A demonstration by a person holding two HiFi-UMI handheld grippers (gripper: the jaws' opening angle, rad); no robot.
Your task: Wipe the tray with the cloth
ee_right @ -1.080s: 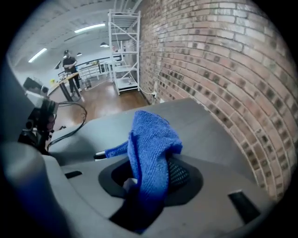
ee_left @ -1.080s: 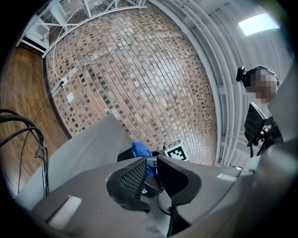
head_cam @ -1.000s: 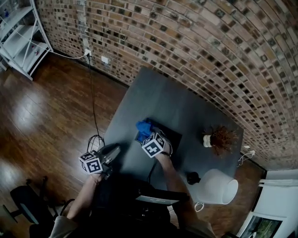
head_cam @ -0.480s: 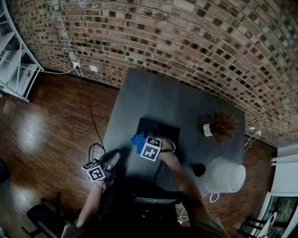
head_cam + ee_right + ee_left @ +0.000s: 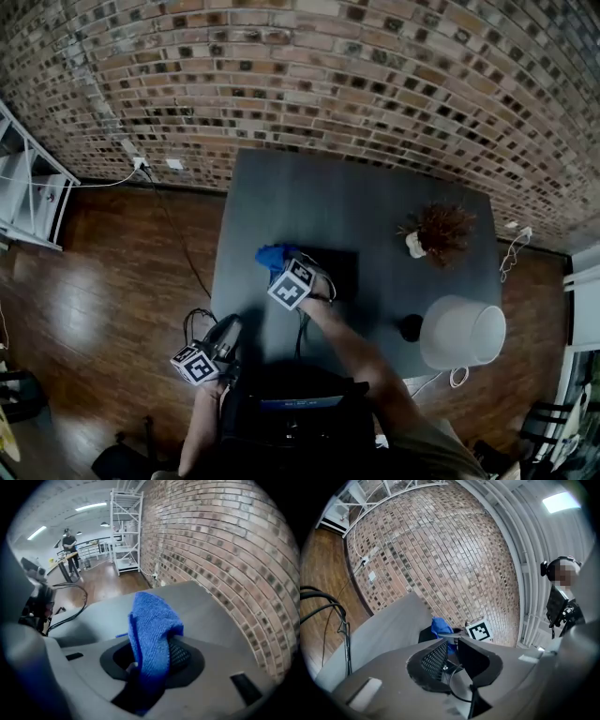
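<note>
Cloth (image 5: 152, 620), blue and bunched, was pinched tight between the jaws of the right gripper (image 5: 278, 265), its loose end standing up past the jaw tips. In the head view the cloth sat at the far left corner of the black tray (image 5: 337, 274) and spilled over that edge toward the bare grey counter (image 5: 356, 197); whether it pressed on the tray's surface could not be told. The tray lay near the middle of the counter, toward its near left side. The left gripper (image 5: 223, 336) was held low by the counter's near left corner, well apart from the tray, its jaws only a narrow gap apart with nothing between them. A dried plant in a small white pot (image 5: 433, 230) stood toward the counter's right side, a white lampshade (image 5: 462, 331) near its right front corner. A brick wall (image 5: 300, 75) rose behind the counter.
</note>
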